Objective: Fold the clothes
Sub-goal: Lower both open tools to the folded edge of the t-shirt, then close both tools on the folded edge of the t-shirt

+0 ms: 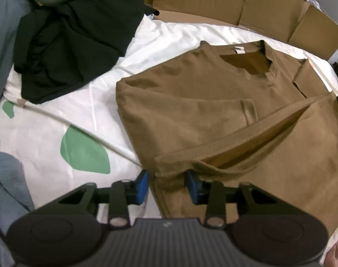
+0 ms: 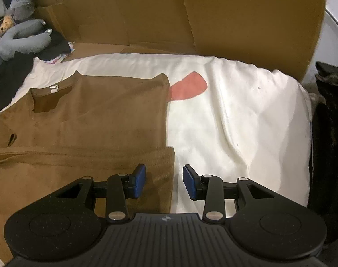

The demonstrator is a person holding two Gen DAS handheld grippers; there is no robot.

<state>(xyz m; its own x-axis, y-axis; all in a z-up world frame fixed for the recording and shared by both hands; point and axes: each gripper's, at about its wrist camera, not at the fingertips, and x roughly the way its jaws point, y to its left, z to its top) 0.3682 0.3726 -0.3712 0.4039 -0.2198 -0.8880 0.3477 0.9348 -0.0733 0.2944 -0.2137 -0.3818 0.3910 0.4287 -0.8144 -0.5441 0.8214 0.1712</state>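
Shirt: brown shirt (image 1: pixel 213 102) flat on the bed (image 1: pixel 57 115), sleeves folded in.
Left gripper (image 1: pixel 166 185): narrowed, hem corner between pads, not pinched.
Right gripper (image 2: pixel 164 181): half-open, empty, straddling shirt's right edge.
Technique: pinch both hem corners evenly, then fold toward collar.

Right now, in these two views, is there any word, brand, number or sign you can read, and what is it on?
None can be read.
Neck tag on the brown shirt: white, too small and blurred to show any print.
Small round mark on the right tool's body: a symbol, no letters.
Cardboard: no print visible.
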